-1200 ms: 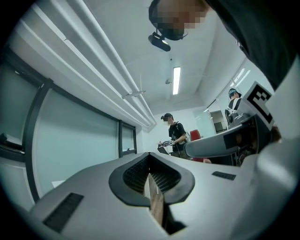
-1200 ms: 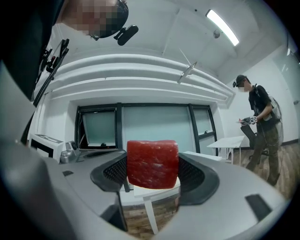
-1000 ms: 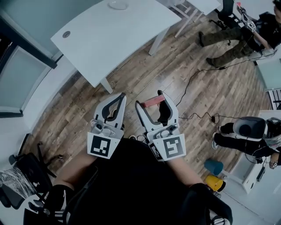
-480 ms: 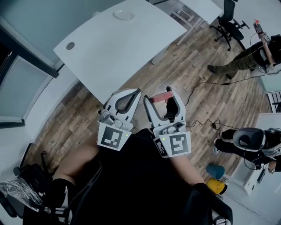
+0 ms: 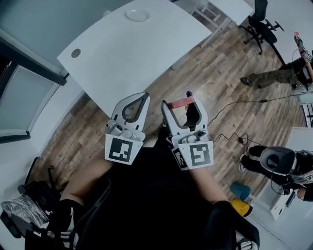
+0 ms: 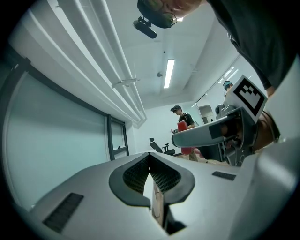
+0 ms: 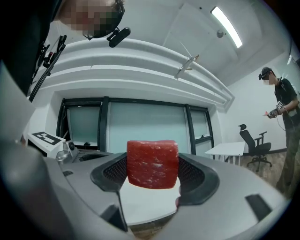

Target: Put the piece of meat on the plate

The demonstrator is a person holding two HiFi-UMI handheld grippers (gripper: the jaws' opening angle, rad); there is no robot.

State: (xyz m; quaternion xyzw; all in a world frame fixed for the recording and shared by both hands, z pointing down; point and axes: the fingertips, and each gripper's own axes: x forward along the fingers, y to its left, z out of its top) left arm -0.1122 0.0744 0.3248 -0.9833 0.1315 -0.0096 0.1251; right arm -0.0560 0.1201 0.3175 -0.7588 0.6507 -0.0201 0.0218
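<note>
The right gripper [image 5: 179,101] is clamping the meat [image 7: 152,164] for carrying to the far plate [image 5: 137,15]; the left gripper [image 5: 145,95] is idling, pinched together, empty.

Light: even, cool, from ceiling strips [image 6: 169,73]; shadows faint. Head view: sharp, white table [image 5: 142,49] bright and flat, lower part dark, straight lines bowed at edges. Gripper views: fisheye circles with black corners, nearest foreground soft, meat [image 7: 153,163] crisp, far room slightly hazy
</note>
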